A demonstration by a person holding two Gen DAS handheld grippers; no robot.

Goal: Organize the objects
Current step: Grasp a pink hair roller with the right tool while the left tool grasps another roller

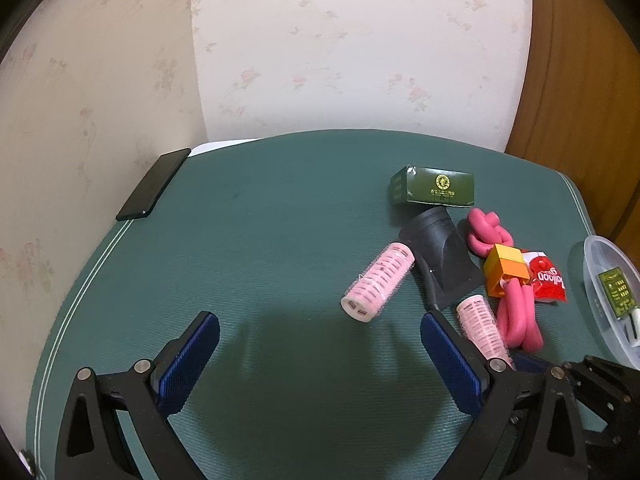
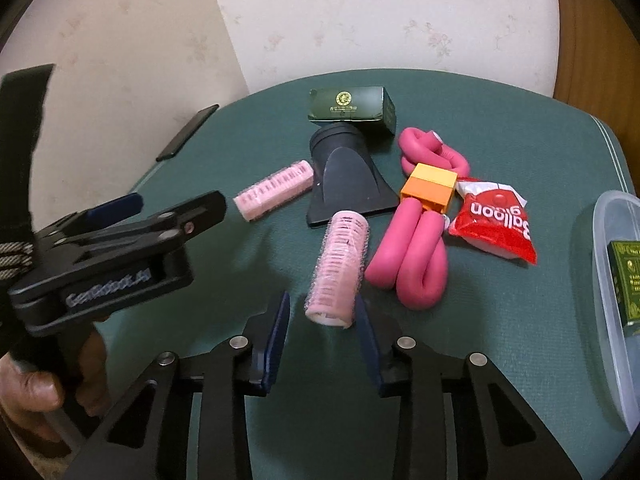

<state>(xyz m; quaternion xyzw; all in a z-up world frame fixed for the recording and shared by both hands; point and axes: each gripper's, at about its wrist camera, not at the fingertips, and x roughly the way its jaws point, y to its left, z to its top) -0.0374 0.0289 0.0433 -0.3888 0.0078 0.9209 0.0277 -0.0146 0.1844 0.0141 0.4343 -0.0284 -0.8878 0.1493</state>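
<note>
Pink mesh hair roller [image 2: 338, 268] is straddled by the half-open right hand-held gripper [image 2: 322, 332], ungripped; closing needed, then transfer toward clear plastic tub [image 2: 612, 280] at 3 o'clock. Left hand-held gripper [image 1: 320, 344] wide open, empty.

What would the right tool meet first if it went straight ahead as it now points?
The near pink roller. Its end already lies between the open fingers of the right tool, a little right of centre. Depth is hard to judge, so contact cannot be confirmed.

Soft indoor light, fisheye-warped edges
</note>
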